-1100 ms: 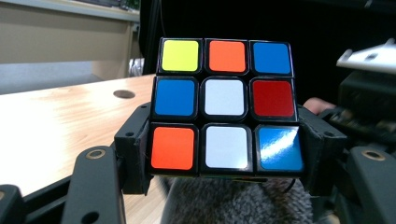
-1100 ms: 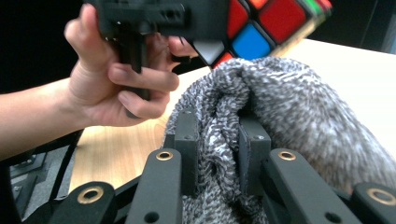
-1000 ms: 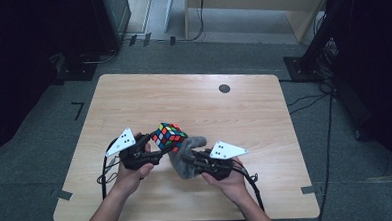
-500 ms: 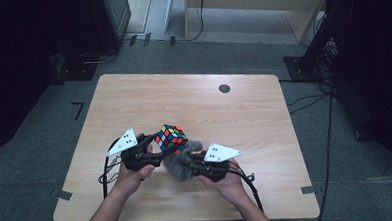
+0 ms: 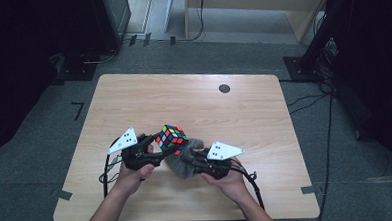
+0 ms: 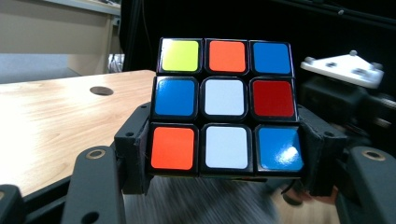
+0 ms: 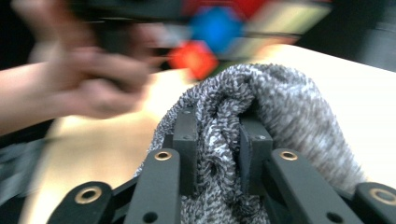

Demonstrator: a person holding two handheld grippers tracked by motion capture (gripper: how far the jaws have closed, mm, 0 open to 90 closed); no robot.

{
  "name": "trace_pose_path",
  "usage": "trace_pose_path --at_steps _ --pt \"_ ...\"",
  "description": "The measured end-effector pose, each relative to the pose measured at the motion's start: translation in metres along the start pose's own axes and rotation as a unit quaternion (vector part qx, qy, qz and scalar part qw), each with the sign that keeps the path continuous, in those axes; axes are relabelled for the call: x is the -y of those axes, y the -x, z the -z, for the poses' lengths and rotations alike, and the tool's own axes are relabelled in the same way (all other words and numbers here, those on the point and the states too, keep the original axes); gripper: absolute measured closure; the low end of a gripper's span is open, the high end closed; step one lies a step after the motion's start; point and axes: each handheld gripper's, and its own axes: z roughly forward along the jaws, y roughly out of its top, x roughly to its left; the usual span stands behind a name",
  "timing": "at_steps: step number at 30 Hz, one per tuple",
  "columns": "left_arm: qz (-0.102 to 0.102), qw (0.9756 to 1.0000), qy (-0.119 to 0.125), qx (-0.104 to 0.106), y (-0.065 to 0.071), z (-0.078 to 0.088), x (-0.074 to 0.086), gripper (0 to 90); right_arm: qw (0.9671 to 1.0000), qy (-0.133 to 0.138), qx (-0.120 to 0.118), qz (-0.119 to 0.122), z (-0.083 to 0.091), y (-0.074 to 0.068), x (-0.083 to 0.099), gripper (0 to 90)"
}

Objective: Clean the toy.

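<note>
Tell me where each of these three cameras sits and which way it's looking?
High view: above the person's side, looking forward and down at the table; both forearms, left gripper and right gripper show.
Left gripper view: rides the left gripper, looking along its jaws at the puzzle cube they clamp.
Right gripper view: rides the right gripper, looking along its jaws at the grey cloth pinched between them.
All three share the cube.

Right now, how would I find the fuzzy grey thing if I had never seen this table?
Start at the wooden table and go to its near edge, where two hands meet. Beside the colourful puzzle cube in the left gripper, the right gripper pinches a grey knitted cloth. It is the one soft, shaggy, colourless thing there.
</note>
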Motion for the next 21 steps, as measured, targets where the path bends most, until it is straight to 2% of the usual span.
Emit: trace_pose_path --at_steps 1,2,4,7,9,11,14,17,21 --pt "0.000 1.0000 -0.001 -0.002 0.000 0.000 0.000 34.5 0.9996 0.000 0.027 -0.009 0.002 0.006 0.001 68.0" --pt "0.000 1.0000 -0.001 -0.005 0.000 0.000 0.001 34.5 0.9986 -0.001 0.048 -0.021 0.004 0.013 0.001 61.0" --pt "0.000 0.9999 -0.003 -0.010 -0.001 -0.001 0.001 34.5 0.9956 -0.011 0.087 -0.032 0.007 0.020 0.001 51.1" --pt "0.005 0.9998 -0.004 -0.018 -0.002 -0.001 0.001 34.4 0.9918 -0.022 0.120 -0.040 0.012 0.026 -0.001 43.0" --pt "0.011 0.9996 -0.005 -0.024 -0.004 -0.002 0.000 34.5 0.9906 -0.015 0.131 -0.037 0.018 0.028 -0.003 39.0" --pt "0.019 0.9994 -0.007 -0.028 -0.006 -0.003 -0.001 34.5 0.9924 0.006 0.120 -0.028 0.025 0.026 -0.006 34.9" --pt "0.027 0.9992 -0.013 -0.027 -0.006 -0.006 -0.002 34.5 0.9956 0.023 0.090 0.002 0.023 0.013 -0.012 33.1" --pt "0.025 0.9990 -0.023 -0.027 -0.005 -0.009 -0.002 34.4 0.9945 0.029 0.090 0.045 0.017 -0.006 -0.015 43.5" --pt "0.029 0.9988 -0.026 -0.029 -0.005 -0.010 -0.003 34.4 0.9944 0.041 0.073 0.065 0.013 -0.018 -0.019 49.4"
